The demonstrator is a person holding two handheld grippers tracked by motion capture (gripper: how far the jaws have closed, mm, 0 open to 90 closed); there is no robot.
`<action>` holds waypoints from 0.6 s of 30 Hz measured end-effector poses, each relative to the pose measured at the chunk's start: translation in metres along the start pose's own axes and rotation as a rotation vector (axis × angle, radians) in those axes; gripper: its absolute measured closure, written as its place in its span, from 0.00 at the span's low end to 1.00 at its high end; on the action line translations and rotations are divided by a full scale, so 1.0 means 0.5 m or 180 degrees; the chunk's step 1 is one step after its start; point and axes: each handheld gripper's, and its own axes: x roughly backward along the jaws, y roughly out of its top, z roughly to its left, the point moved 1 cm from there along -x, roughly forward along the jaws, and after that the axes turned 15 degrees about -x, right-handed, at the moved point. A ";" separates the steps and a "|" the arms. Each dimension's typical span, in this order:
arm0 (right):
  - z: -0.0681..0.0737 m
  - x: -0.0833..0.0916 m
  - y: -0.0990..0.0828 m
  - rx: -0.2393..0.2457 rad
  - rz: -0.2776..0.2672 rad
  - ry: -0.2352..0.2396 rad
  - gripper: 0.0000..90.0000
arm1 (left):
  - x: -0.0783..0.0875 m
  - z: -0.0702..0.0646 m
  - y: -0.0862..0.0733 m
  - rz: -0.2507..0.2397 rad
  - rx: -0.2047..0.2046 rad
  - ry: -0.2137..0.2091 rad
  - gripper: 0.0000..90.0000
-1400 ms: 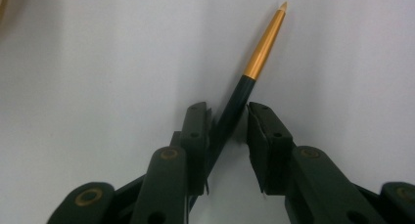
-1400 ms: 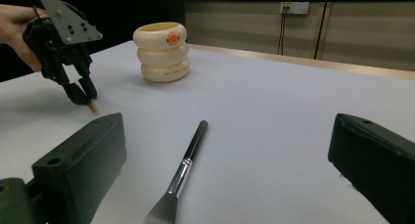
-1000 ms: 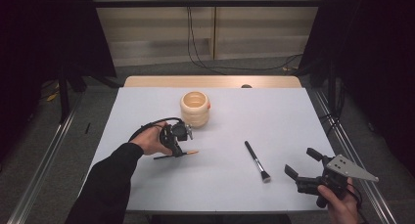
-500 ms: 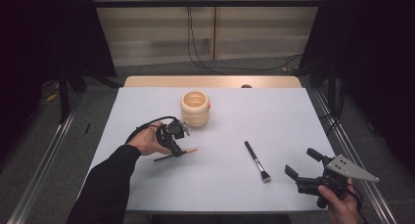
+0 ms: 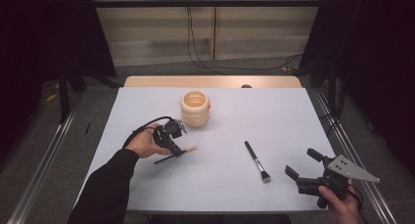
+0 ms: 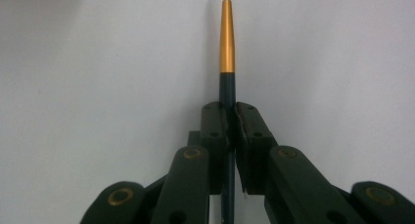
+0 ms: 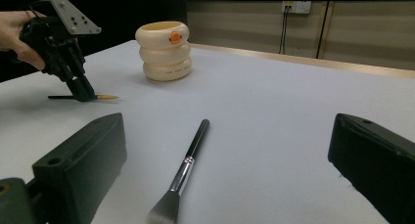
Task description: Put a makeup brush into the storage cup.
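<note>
White cloth covers the table [image 5: 215, 185], with dark curtains to either side and a pale wall with trailing cables beyond its far edge.

Toward the left edge, about midway between near and far, your left gripper [image 5: 172, 139] points down at the surface with its jaws clamped on a thin pencil-like brush [image 5: 183, 152]. In the left gripper view, the brush's dark handle [image 6: 227, 94] runs between the two pressed pads, and its gold ferrule and pale tip stick out ahead over the cloth. From the right gripper view the brush [image 7: 93, 97] lies roughly level and very close to the cloth; whether it touches you cannot tell.

Just beyond that gripper, near the middle of the far half, stands a cream ribbed holder [image 5: 195, 108], upright and open at the top.

Right of centre, a black-handled makeup brush [image 5: 257, 161] lies flat, bristles toward the near edge.

At the near right corner, your right gripper [image 5: 304, 166] has its jaws spread wide, nothing between them.
</note>
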 end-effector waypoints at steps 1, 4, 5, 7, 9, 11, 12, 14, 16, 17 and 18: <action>0.000 0.000 0.000 0.0018 0.0009 0.0005 0.01 | 0.000 -0.002 -0.001 -0.0016 0.0020 -0.0001 0.93; -0.001 0.000 0.000 0.0032 -0.0001 0.0012 0.01 | 0.003 -0.011 -0.002 -0.0090 0.0027 -0.0023 0.93; -0.001 0.000 0.000 0.0031 -0.0003 0.0009 0.01 | 0.004 -0.015 0.000 -0.0124 0.0024 -0.0014 0.93; -0.001 0.000 0.000 0.0022 0.0000 0.0000 0.01 | 0.009 -0.019 -0.001 -0.0152 0.0024 0.0018 0.93; 0.000 0.000 0.000 0.0026 0.0000 -0.0001 0.01 | 0.014 -0.019 -0.003 -0.0228 0.0028 0.0032 0.93; 0.000 0.001 0.000 0.0031 -0.0003 0.0003 0.01 | 0.020 -0.022 -0.005 -0.0283 0.0072 0.0071 0.93; 0.000 0.001 0.000 0.0031 -0.0003 0.0003 0.01 | 0.023 -0.023 -0.006 -0.0310 0.0096 0.0080 0.93; -0.001 0.000 0.000 0.0023 0.0001 0.0004 0.01 | 0.029 -0.025 -0.009 -0.0381 0.0106 0.0090 0.93; 0.000 0.001 0.000 0.0007 -0.0005 -0.0001 0.01 | 0.035 -0.026 -0.013 -0.0440 0.0149 0.0115 0.93; 0.000 0.001 0.000 0.0017 0.0005 0.0006 0.01 | 0.037 -0.027 -0.015 -0.0453 0.0176 0.0159 0.93; 0.000 0.001 0.000 0.0017 0.0005 0.0006 0.01 | 0.038 -0.027 -0.018 -0.0525 0.0218 0.0153 0.93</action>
